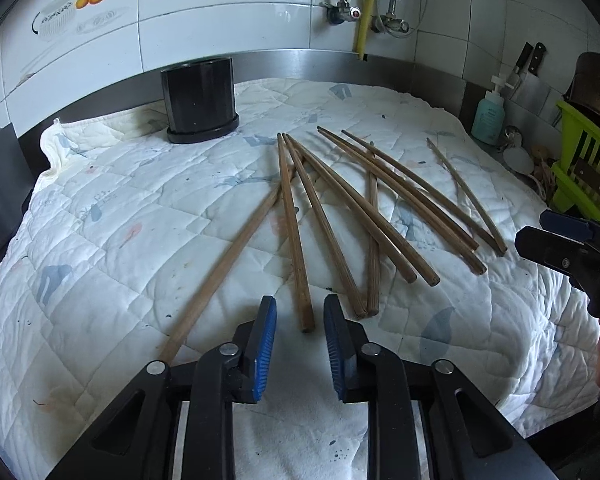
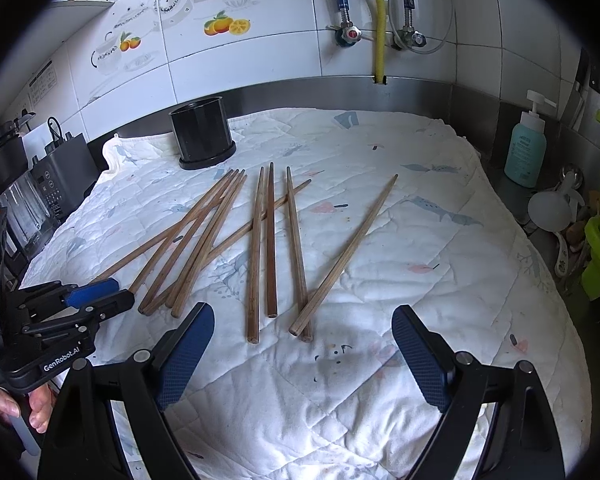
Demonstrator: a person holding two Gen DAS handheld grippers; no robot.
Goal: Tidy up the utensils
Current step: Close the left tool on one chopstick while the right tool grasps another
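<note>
Left wrist view: left claw [image 1: 300, 320] angled down over the quilted cloth [image 1: 120, 240] on the worktop, blue pads narrowly apart, nothing pinched; the butt end of one chopstick [image 1: 296, 240] lies just ahead of the gap, not touched. Other chopsticks [image 1: 380, 216] fan out across the cloth, some crossing each other, one long stick [image 1: 220, 272] running under the left finger side. Black holder [image 1: 199, 100] stands upright at the back of the cloth, apart from the sticks. Right claw [image 1: 540, 236] enters at the right edge; its state can't be read from here.

Right wrist view: right claw [image 2: 304, 344] also tilted down, fingers spread wide, empty, hovering short of the nearest stick ends. Only this view shows the hand [image 2: 20, 404] gripping the left handle, the blender [image 2: 16, 196] on the left, and the teal pump bottle [image 2: 526, 152] in full. Green rack [image 1: 584, 168] shows best in the left view.
</note>
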